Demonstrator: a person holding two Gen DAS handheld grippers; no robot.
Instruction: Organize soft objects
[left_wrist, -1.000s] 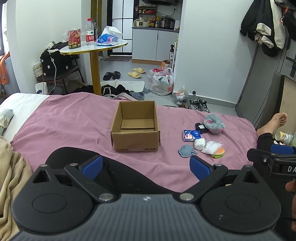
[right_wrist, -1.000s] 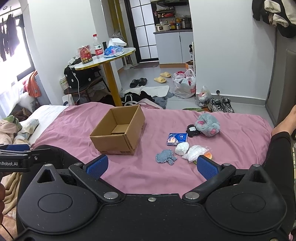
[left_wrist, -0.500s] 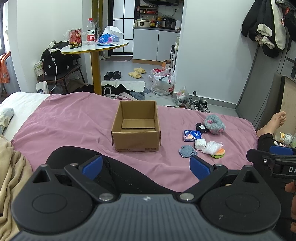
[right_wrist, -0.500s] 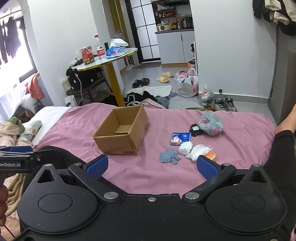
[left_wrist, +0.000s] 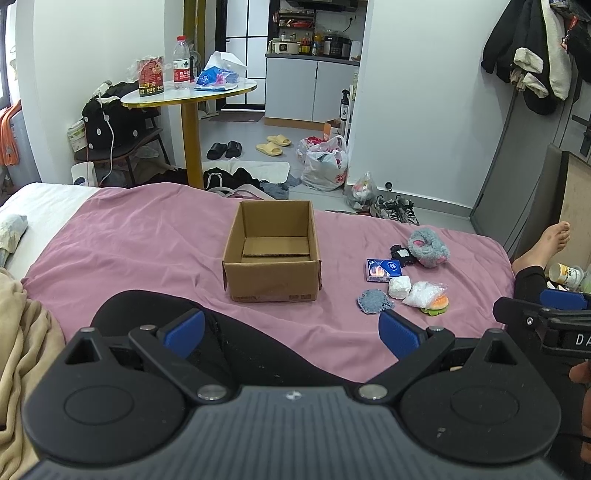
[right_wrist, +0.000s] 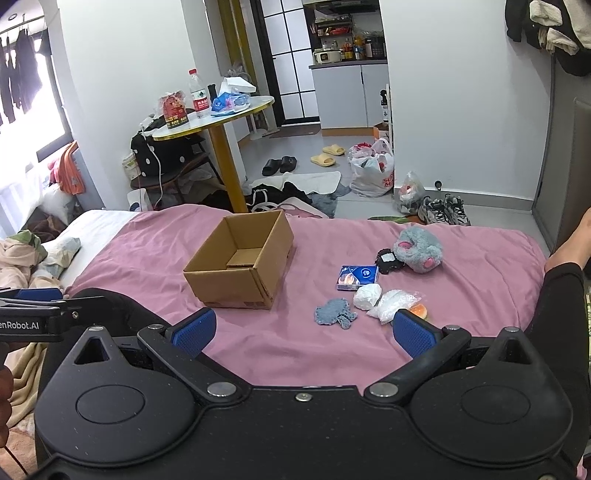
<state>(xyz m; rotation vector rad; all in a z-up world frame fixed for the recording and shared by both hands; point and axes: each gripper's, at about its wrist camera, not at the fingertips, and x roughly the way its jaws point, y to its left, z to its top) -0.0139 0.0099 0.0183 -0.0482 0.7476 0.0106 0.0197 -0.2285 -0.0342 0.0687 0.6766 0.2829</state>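
An open, empty cardboard box stands on the pink bedspread. To its right lie a grey plush toy, a black item, a blue tissue packet, a white wad, a clear bag over an orange toy and a blue-grey knitted piece. My left gripper is open over a black-clad leg, short of the box. My right gripper is open just short of the knitted piece. Neither holds anything.
A person's black-clad legs and a bare foot rest on the bed. Beige bedding lies at the left. Beyond the bed stand a round table, a chair with bags, slippers, plastic bags and shoes on the floor.
Both grippers have edged forward and slightly up; the box and soft items sit a little lower in the views. Nothing was picked up.
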